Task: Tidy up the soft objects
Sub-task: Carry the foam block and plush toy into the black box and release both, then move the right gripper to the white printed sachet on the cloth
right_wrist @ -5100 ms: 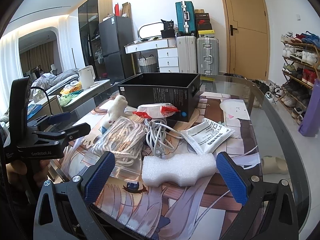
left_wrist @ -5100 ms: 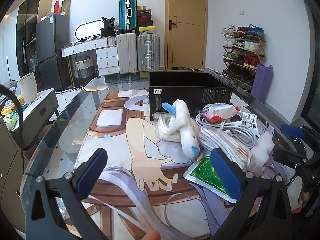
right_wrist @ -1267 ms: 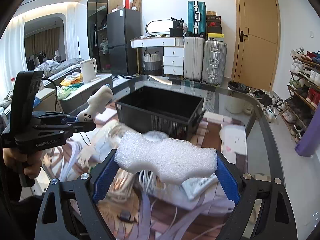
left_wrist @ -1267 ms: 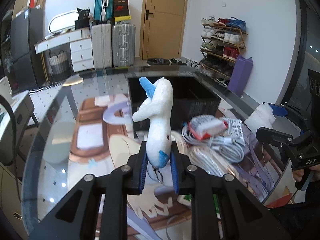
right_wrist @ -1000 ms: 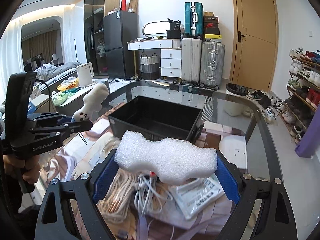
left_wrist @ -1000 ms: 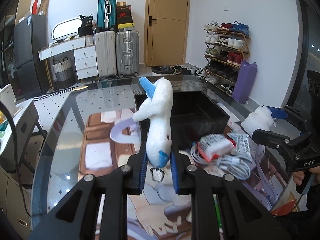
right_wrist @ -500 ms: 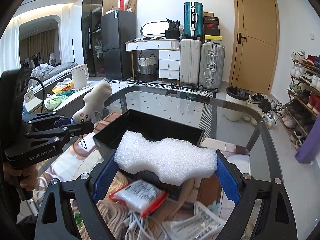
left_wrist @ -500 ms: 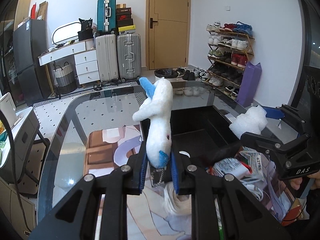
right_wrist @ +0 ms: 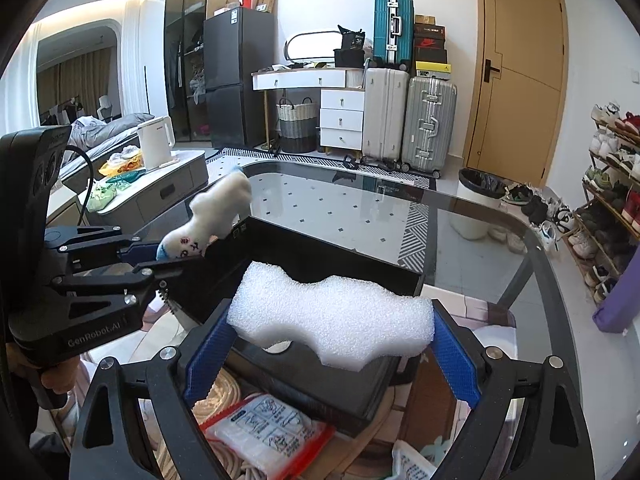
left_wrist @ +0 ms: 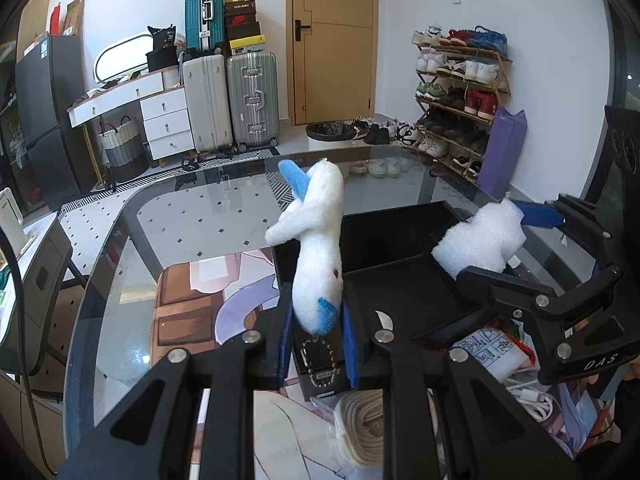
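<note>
1 plush toy (left_wrist: 318, 240) and 1 foam block (right_wrist: 332, 316) over 1 black box (right_wrist: 320, 256).

Glass table (left_wrist: 192, 216) carries black bin (right_wrist: 320, 264), printed mat (left_wrist: 188, 304), cables (left_wrist: 364, 432).

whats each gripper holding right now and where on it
The left gripper pinches the white plush toy at its lower blue-tipped end. The right gripper clamps the white foam block by its two ends.
</note>
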Demonstrator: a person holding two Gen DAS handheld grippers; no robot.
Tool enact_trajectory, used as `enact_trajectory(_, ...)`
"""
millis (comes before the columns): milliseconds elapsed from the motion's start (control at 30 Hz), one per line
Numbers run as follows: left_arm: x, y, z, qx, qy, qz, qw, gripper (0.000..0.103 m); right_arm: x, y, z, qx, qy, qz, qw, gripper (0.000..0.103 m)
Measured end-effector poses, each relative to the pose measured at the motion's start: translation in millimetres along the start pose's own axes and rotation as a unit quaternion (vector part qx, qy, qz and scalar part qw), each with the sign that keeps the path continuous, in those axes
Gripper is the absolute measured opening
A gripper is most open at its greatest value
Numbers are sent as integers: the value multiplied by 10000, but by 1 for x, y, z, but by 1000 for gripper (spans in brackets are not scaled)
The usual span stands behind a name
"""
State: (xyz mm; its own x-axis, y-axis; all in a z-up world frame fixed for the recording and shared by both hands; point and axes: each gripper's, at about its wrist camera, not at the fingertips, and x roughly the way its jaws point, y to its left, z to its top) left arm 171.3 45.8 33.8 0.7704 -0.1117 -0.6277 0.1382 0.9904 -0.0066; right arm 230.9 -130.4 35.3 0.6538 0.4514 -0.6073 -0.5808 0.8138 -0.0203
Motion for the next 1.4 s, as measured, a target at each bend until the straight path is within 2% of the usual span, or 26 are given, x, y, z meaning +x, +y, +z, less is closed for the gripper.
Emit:
enact_trajectory(33,1,0,1,8,14,-11,10000,19,2,1,1,-19,2,29,10000,94)
enact_trajectory(100,4,-2,1,18,56,-13,10000,19,4,3,1,-53,-1,46,10000,102)
enact_trajectory(267,5,-6,-1,87,96,-35,9999,23,1,5,-2,-234,-28,-110,9997,102)
enact_trajectory(333,2,-6,-1,97,75,-100,9999,31,-6,3,-6,-246,-61,-180,9995,102)
enact_trajectory(367,-1,-7,-1,101,59,-166,9998,40,-9,2,-8,-226,-75,-188,9995,102)
enact_trajectory(400,-5,-8,-2,116,23,-170,9998,54,-13,0,-11,-199,-98,-189,9996,102)
enact_trajectory(467,-10,-11,-2,183,-46,22,9998,56,-22,-4,-15,-115,-148,-208,9996,102)
enact_trajectory(533,-17,-12,-4,216,-63,-27,9997,57,-31,-8,-20,-32,-187,-190,9996,102)
enact_trajectory(567,-20,-13,-5,206,-70,-24,9998,64,-35,-8,-22,3,-210,-187,9996,102)
enact_trajectory(600,-24,-13,-7,200,-101,31,9997,79,-41,-11,-25,49,-234,-176,9996,102)
enact_trajectory(667,-32,-13,-10,196,-240,210,9993,99,-51,-14,-31,123,-299,-151,9994,102)
enact_trajectory(700,-38,-13,-12,202,-342,297,9988,102,-57,-16,-34,150,-323,-141,9993,102)
enact_trajectory(1033,-62,-15,-36,147,-432,580,9973,103,-89,-31,-68,556,-246,-53,9981,102)
enact_trajectory(1400,-59,-18,-61,-44,-219,712,9972,103,-90,-34,-91,600,39,-161,9981,102)
